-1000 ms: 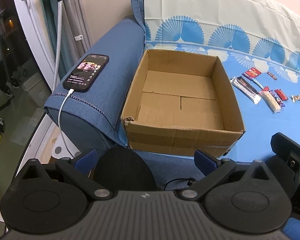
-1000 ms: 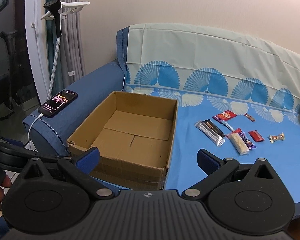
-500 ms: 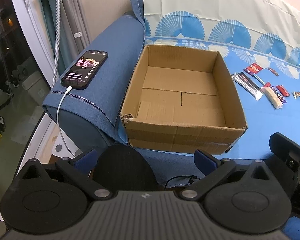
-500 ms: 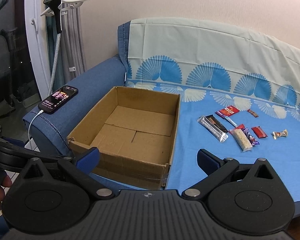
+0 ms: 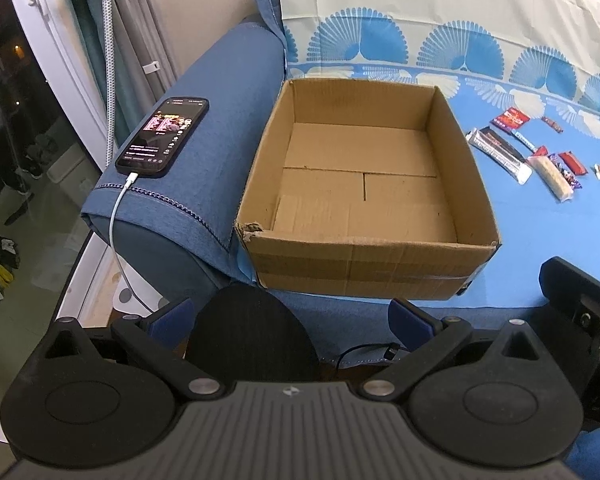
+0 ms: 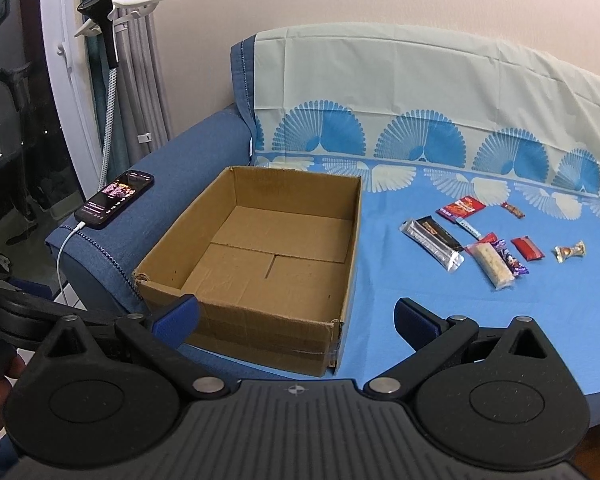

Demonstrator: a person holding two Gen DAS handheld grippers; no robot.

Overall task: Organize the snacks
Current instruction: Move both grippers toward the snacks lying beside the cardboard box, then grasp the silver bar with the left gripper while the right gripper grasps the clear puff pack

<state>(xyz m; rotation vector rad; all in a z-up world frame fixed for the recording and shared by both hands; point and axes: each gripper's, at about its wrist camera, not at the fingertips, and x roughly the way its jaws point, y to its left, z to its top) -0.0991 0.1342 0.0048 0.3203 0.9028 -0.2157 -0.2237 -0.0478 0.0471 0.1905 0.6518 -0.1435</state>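
An empty open cardboard box [image 5: 364, 268] [image 6: 260, 332] sits on the blue sofa cover beside the armrest. Several wrapped snacks lie to its right: a silver-black bar [image 6: 432, 242] [image 5: 498, 152], a pale rice bar [image 6: 494, 266] [image 5: 552, 172], a red packet [image 6: 462, 207], a small red bar [image 6: 528, 249] and a gold candy [image 6: 568, 251]. My left gripper [image 5: 290, 318] is open and empty, in front of the box's near wall. My right gripper [image 6: 296, 320] is open and empty, near the box's front right corner.
A phone [image 5: 164, 136] [image 6: 116, 202] on a white charging cable lies on the blue armrest left of the box. A phone holder on a gooseneck [image 6: 108, 56] stands by the window. A round black object [image 5: 252, 332] sits between the left fingers. The sofa back carries a fan-patterned cover [image 6: 420, 120].
Both grippers have moved closer to the box and a little higher, so the box and snacks look larger. Both stay open. Nothing on the sofa has moved.
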